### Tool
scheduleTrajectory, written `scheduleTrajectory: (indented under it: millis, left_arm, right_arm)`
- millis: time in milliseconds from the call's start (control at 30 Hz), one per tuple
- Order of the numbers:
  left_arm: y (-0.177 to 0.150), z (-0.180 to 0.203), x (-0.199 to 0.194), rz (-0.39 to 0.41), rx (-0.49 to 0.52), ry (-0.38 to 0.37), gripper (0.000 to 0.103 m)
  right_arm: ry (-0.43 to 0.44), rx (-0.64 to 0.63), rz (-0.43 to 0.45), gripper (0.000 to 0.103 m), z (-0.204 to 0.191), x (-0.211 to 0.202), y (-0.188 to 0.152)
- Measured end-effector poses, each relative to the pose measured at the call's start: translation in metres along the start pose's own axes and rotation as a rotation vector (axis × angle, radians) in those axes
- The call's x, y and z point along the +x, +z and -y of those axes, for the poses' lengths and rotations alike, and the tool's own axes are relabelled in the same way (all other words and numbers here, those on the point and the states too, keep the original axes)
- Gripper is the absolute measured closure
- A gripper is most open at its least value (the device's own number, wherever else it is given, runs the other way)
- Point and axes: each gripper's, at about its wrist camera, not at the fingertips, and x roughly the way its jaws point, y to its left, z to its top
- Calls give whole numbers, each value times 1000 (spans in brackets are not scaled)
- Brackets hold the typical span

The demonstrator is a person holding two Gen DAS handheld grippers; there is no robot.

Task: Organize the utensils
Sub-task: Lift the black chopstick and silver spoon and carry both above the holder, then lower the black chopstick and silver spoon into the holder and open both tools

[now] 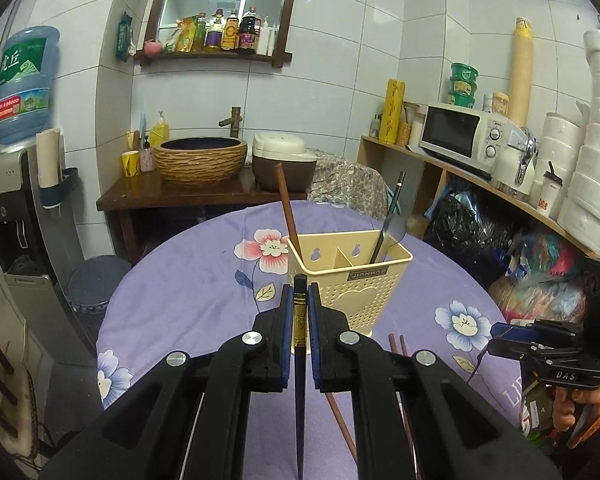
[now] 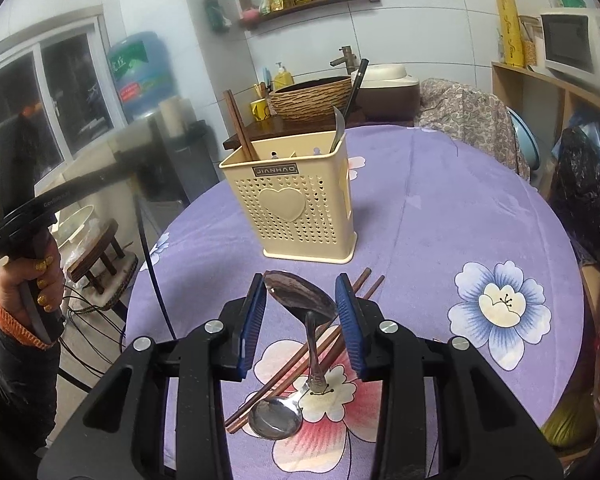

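My left gripper [image 1: 300, 294] is shut on a black chopstick [image 1: 300, 360] with a gold band, held upright just in front of the cream utensil holder [image 1: 356, 280]. The holder has a brown chopstick [image 1: 286, 208] in its left compartment and a spoon [image 1: 392, 216] in its right one. My right gripper [image 2: 301, 280] is shut on the bowl of a large dark spoon [image 2: 300, 298], whose handle hangs toward the table. Beneath it lie a pair of brown chopsticks [image 2: 296, 360] and a smaller steel spoon [image 2: 276, 416]. The holder [image 2: 296, 204] stands beyond them.
The round table [image 2: 440, 208] wears a purple flowered cloth. A hand [image 2: 28, 284] holds the left gripper off the table's left edge. A chair draped in patterned cloth [image 2: 468, 116] stands at the far side, and shelves with a microwave [image 1: 456, 132] line the right wall.
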Motion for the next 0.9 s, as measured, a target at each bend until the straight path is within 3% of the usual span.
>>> scheduleTrajectory:
  millis: [233, 433, 600, 767, 900]
  left_arm:
    - [34, -1, -18, 72, -2, -24, 95]
    - [102, 15, -40, 213, 22, -37, 95]
    - [147, 29, -32, 274, 3, -53, 95]
    - [154, 38, -5, 294, -9, -41, 95]
    - [137, 39, 26, 256, -2, -7, 95]
  right_arm:
    - [17, -25, 48, 66, -8, -10, 30]
    - [14, -87, 195, 66, -28, -28, 109]
    - [-19, -126, 276, 66, -43, -20, 161]
    - [-62, -150, 279, 66, -47, 13, 168]
    - [-79, -106, 241, 66, -33, 43, 156]
